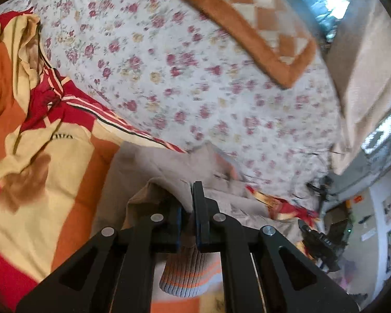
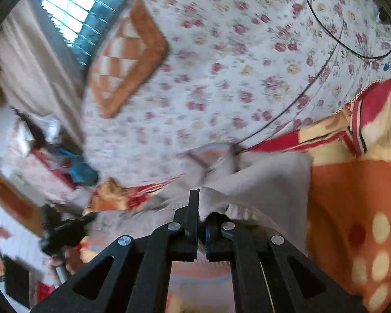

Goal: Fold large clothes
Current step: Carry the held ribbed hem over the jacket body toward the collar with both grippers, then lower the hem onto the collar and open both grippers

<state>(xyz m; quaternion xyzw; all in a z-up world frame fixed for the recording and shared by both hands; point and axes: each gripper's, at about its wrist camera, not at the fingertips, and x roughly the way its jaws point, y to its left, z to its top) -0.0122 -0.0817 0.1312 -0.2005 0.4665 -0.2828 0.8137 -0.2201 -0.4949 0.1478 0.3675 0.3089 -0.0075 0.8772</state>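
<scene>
Both grippers are clamped on the same grey garment (image 1: 148, 172), which lies bunched on the orange, cream and red blanket (image 1: 39, 172). The left gripper (image 1: 191, 203) has its jaws pinched tight on a fold of grey cloth, with a ribbed cuff (image 1: 187, 279) in grey and orange stripes hanging just under the fingers. The right gripper (image 2: 198, 208) is squeezed down on another edge of the garment too, fabric bulging over the right-hand finger.

From the left wrist view the other gripper shows at the right edge, next to the garment. Past the blanket is a floral sheet (image 1: 195, 78), and on it, well apart from the clothes, an orange checked mat (image 1: 255, 23). A thin black cable (image 2: 333, 44) loops across the sheet on the right-hand side. Farthest off there's a bright window (image 2: 70, 10), I think with a pale curtain beside it, but it's blurry.
</scene>
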